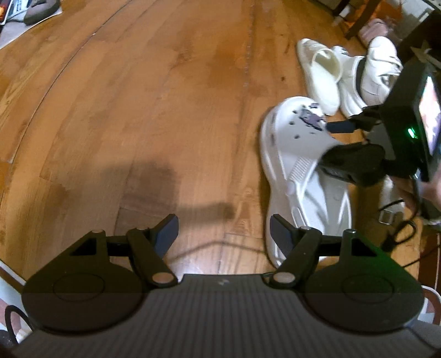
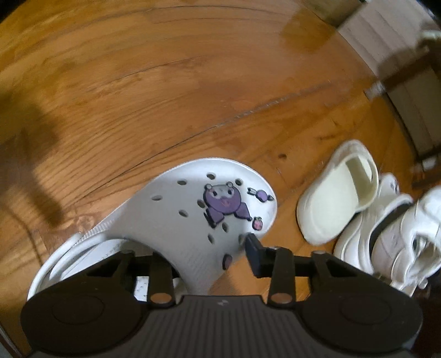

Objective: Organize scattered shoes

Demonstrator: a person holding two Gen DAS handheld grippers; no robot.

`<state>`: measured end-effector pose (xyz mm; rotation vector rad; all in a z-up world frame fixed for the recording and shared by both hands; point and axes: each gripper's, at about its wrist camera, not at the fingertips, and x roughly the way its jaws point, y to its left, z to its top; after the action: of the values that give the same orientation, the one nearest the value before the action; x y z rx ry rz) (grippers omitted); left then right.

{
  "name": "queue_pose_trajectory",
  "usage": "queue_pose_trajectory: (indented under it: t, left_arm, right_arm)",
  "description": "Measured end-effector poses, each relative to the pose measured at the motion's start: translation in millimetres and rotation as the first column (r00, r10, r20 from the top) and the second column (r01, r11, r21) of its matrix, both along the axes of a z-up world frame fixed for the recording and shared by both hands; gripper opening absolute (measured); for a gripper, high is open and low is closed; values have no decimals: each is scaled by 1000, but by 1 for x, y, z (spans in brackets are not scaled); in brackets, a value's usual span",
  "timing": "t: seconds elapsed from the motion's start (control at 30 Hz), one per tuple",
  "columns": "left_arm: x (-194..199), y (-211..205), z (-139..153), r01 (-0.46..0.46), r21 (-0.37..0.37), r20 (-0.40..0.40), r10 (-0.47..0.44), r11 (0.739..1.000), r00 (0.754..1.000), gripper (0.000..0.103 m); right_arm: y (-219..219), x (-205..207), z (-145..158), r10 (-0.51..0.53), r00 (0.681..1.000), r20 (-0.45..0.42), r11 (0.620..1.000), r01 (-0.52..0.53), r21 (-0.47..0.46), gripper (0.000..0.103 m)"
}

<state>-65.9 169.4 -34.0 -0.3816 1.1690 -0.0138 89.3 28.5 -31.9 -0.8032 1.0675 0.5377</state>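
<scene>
Clog (image 2: 179,220): white, with round vent holes and a purple cartoon charm (image 2: 223,205) on its upper; it sits on the wooden floor (image 1: 137,110), toe pointing away from the right wrist camera.
Clog strap (image 1: 300,170): ribbed, swung forward across the opening rather than behind the heel.
Right gripper (image 2: 206,247): pointing steeply down at the clog, astride the near side of its upper. 1 finger is outside, its tip touching the rim of the upper; the other is hidden down inside the shoe. I cannot tell whether the pads are actually squeezing the wall.
Left gripper (image 1: 223,228): jaws standing wide apart with nothing between them, only bare floor below. The clog's heel end lies just beside its right-hand finger, not touching as far as I can see.
Cream slip-on (image 2: 330,203): on the floor near the clog's toe, apart from it, opening facing up.
White sneakers (image 2: 386,234): 2 of them, with dark trim, lying pressed against the cream slip-on on its far side.
Dark shoe (image 1: 38,13): well apart from the rest, at the far left corner of the left wrist view, resting on what looks like paper.
Focus: both views are somewhat blurred.
</scene>
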Motion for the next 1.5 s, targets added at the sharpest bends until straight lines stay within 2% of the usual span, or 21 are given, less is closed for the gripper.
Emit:
queue_pose_trajectory:
  t: [0.17, 0.27, 0.37, 0.47, 0.53, 0.63, 0.77, 0.8, 0.87, 0.93, 1.07, 1.13, 1.17, 1.23, 1.27, 1.3, 1.33, 1.37, 1.4, 1.47, 1.5]
  left_arm:
    - [-1, 0, -1, 10, 16, -11, -10, 1000, 1000, 73]
    - [0, 0, -2, 11, 20, -21, -11, 1000, 1000, 73]
    - [1, -2, -1, 11, 25, -21, -10, 1000, 1000, 73]
    - [2, -6, 0, 14, 46, -19, -14, 999, 1000, 73]
    - [1, -10, 1, 22, 79, -13, -21, 997, 1000, 73]
    - [1, -15, 4, 33, 123, -7, -33, 992, 999, 75]
    - [2, -16, 4, 34, 119, -11, -33, 992, 999, 75]
    - [2, -15, 3, 34, 120, -12, -33, 992, 999, 75]
    - [3, -16, 3, 35, 130, -15, -34, 991, 999, 75]
    - [3, -15, 3, 34, 128, -15, -32, 991, 999, 75]
    - [3, -12, 4, 22, 118, -11, -21, 993, 1000, 75]
    - [2, -10, 4, 12, 112, -12, -11, 994, 1000, 75]
    - [3, -8, 4, 6, 109, -12, -5, 994, 1000, 75]
    - [2, -5, 5, -13, 108, -5, 14, 994, 1000, 77]
    - [1, -4, 6, -24, 110, 0, 24, 994, 1000, 78]
    - [1, -2, 6, -27, 105, 0, 27, 994, 1000, 78]
    - [1, -1, 7, -34, 97, 3, 34, 995, 999, 78]
    - [1, 1, 7, -40, 88, 5, 40, 995, 999, 78]
    - [0, 2, 7, -47, 80, 8, 46, 996, 999, 78]
    - [1, 4, 7, -53, 74, 9, 53, 996, 999, 78]
    - [1, 4, 6, -54, 77, 6, 54, 996, 999, 78]
  right_arm:
    - [-15, 10, 6, -105, 994, -43, 992, 107, 59, 32]
    - [-31, 21, 13, -235, 965, -117, 962, 248, 116, 32]
    - [-50, 28, 19, -354, 914, -200, 913, 384, 138, 32]
    - [-64, 30, 22, -421, 869, -260, 871, 467, 152, 32]
    - [-76, 32, 23, -493, 813, -309, 821, 552, 145, 32]
    - [-86, 31, 21, -538, 760, -365, 775, 617, 141, 32]
    - [-93, 29, 16, -572, 686, -450, 714, 686, 137, 32]
    - [-97, 27, 13, -579, 652, -489, 689, 712, 134, 31]
    - [-103, 25, 8, -592, 584, -555, 636, 762, 123, 29]
    - [-110, 21, 1, -598, 482, -641, 554, 826, 104, 28]
    - [-122, 10, -3, -614, 390, -686, 449, 887, 102, 25]
    - [-135, 1, -5, -605, 281, -745, 314, 944, 100, 23]
    - [-138, -2, -5, -600, 256, -758, 278, 955, 103, 22]
    - [-149, -18, -2, -586, 170, -792, 136, 985, 110, 21]
    - [-151, -23, -2, -575, 144, -805, 94, 990, 109, 19]
    - [-153, -34, -2, -518, 83, -851, 12, 996, 90, 19]
    - [-153, -38, -3, -488, 64, -871, -13, 997, 80, 19]
    - [-149, -41, 1, -449, 71, -891, -7, 997, 83, 22]
    - [-136, -40, 12, -415, 150, -897, 77, 989, 129, 28]
    - [-119, -33, 31, -402, 321, -858, 243, 940, 238, 38]
    - [-106, -27, 46, -387, 474, -791, 379, 864, 332, 41]
